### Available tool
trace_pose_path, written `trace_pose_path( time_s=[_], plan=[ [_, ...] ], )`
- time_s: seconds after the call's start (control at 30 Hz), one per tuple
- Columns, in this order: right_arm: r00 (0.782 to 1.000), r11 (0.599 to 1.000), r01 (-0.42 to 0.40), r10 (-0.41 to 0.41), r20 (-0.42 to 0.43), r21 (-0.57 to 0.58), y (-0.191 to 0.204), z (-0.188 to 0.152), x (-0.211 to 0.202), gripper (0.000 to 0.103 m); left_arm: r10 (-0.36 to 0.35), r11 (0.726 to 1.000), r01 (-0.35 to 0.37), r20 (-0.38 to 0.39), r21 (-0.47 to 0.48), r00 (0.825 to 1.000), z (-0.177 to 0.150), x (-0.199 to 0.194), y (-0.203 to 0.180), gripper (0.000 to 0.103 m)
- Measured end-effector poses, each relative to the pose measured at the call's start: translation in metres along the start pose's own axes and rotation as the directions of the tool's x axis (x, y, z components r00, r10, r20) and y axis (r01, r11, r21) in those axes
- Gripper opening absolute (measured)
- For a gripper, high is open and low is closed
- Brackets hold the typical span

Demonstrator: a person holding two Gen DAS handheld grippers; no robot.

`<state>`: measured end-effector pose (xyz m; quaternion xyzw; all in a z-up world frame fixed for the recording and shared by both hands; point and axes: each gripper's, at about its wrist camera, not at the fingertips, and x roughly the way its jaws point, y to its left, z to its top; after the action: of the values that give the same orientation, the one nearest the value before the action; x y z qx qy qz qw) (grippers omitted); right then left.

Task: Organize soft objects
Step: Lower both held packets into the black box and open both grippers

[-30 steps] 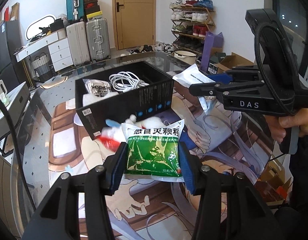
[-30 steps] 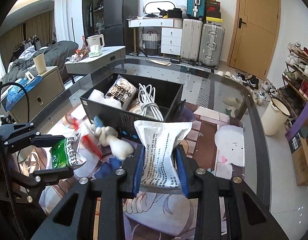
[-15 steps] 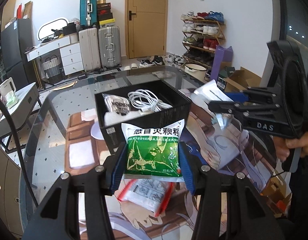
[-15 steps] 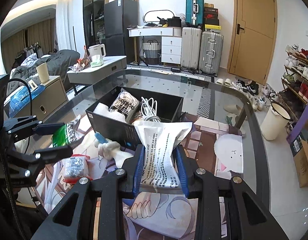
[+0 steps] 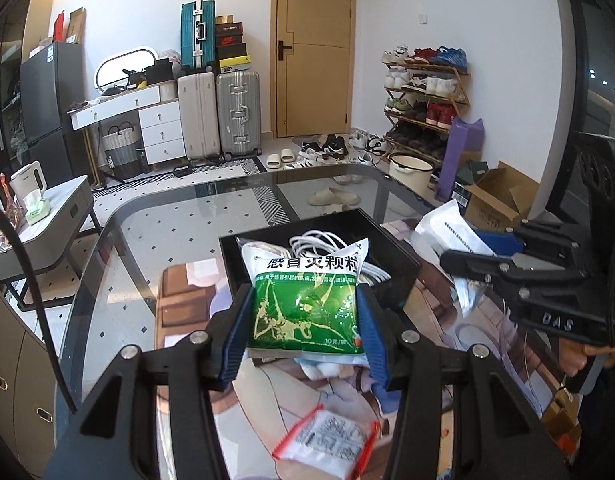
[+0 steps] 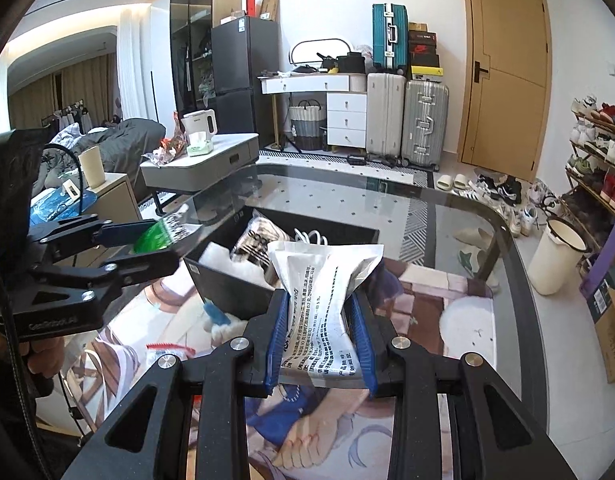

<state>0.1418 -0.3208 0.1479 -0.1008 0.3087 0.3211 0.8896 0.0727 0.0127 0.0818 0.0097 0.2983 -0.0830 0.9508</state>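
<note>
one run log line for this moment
left gripper: shut on green packet | right gripper: shut on white packet | black box: open

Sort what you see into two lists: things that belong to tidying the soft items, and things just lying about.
Belongs to the job:
green sachet in left tongs
white sachet in right tongs
black box
red-edged pouch

Lying about:
suitcases
shoe rack
kettle
</note>
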Motion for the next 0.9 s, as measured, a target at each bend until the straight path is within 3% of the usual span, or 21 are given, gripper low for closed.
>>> trace_pose_path(
  time_s=[0.5,0.9],
  plan=[
    [0.999,0.999,-0.03,0.029,0.028,0.017,0.004,0.027,0.031,0.031,0.027,1.0,-0.027,-0.001,-0.016,1.0,0.018,0.037,0.013,0.049],
    [0.999,0.999,-0.04,0.041,-0.013,0.008,-0.001,0.044,0.077,0.031,0.045,0.999,-0.045,-0.025,-0.025,0.999,0.021,0.065,0.023,0.049]
  ],
)
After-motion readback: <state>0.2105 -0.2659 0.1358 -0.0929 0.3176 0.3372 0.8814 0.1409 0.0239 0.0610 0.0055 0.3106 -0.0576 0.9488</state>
